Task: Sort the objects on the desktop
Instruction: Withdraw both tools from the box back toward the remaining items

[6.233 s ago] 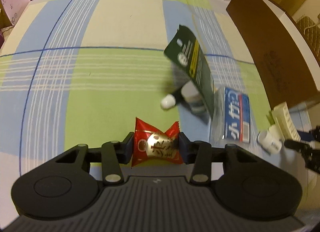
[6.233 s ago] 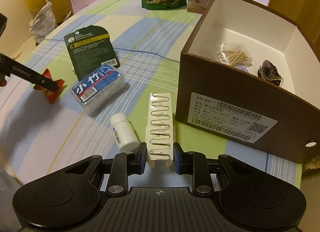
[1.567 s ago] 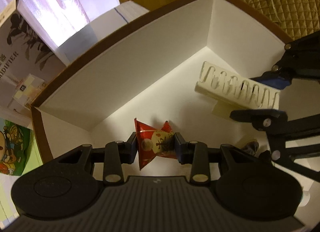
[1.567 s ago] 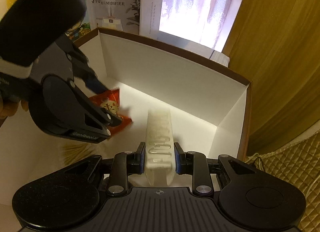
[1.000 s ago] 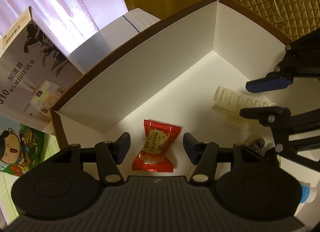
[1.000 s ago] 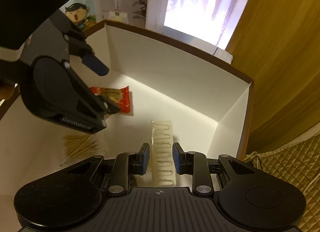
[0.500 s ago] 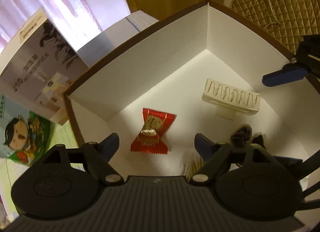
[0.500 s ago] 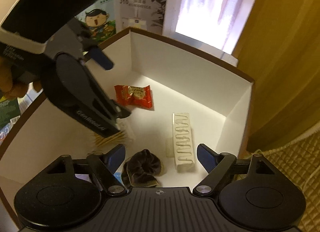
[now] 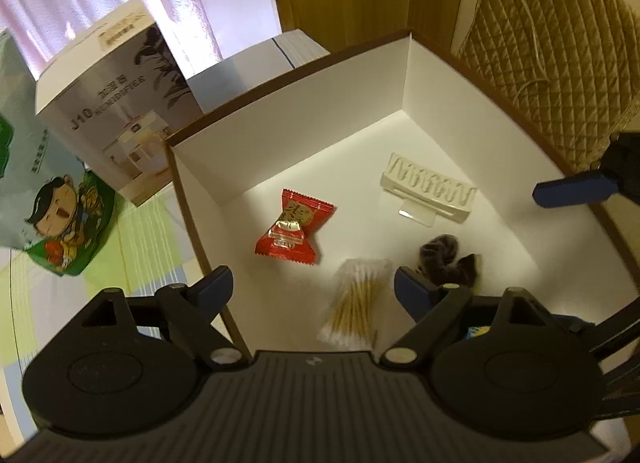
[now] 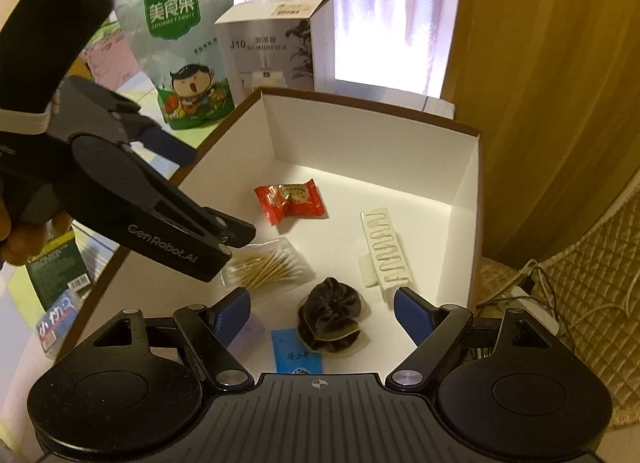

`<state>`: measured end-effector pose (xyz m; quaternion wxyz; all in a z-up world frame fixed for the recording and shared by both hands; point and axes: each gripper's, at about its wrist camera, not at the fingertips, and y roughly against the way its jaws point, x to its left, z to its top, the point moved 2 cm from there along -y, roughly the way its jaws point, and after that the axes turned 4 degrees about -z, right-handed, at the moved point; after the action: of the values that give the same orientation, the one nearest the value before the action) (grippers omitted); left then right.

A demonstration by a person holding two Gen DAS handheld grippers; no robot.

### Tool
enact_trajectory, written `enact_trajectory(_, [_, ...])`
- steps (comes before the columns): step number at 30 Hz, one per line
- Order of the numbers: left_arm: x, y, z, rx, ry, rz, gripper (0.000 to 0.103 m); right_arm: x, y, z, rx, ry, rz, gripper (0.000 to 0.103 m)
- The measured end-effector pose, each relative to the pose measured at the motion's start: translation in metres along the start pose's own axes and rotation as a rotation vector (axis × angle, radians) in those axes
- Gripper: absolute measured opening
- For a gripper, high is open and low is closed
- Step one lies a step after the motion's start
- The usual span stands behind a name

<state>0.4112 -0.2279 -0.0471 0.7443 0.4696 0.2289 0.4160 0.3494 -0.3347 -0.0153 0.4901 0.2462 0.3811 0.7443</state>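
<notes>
The brown cardboard box (image 9: 304, 103) (image 10: 372, 143) with white inside holds a red candy (image 9: 294, 228) (image 10: 290, 200), a white ridged plastic clip (image 9: 430, 188) (image 10: 386, 249), a pack of cotton swabs (image 9: 356, 299) (image 10: 268, 265) and a dark hair scrunchie (image 9: 446, 259) (image 10: 330, 313). My left gripper (image 9: 314, 287) is open and empty above the box's near left edge. My right gripper (image 10: 322, 315) is open and empty above the scrunchie. A blue packet (image 10: 298, 351) lies at the box's near end.
A humidifier box (image 9: 116, 103) (image 10: 280, 51) and a green snack bag (image 9: 52, 215) (image 10: 180, 47) stand behind the cardboard box on the checked tablecloth. A green card (image 10: 56, 271) and a blue-labelled pack (image 10: 56, 321) lie left of it. A quilted chair (image 9: 552, 35) is on the right.
Both grippers opened, dropping the red candy and the white clip into the box, then pulled back and up, opening wider.
</notes>
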Motion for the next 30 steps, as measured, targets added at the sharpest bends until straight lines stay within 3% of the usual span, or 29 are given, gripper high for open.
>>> enact_trajectory(16, [-0.013,0.064,-0.024,-0.085,0.045,0.036,0.089,0.016,0.048,-0.018,-0.058,-0.120,-0.052,0.085])
enact_trajectory(30, [-0.031,0.106,-0.070,-0.133,0.057,0.026,0.090,0.033,0.082,-0.050,-0.068,-0.199,-0.099,0.085])
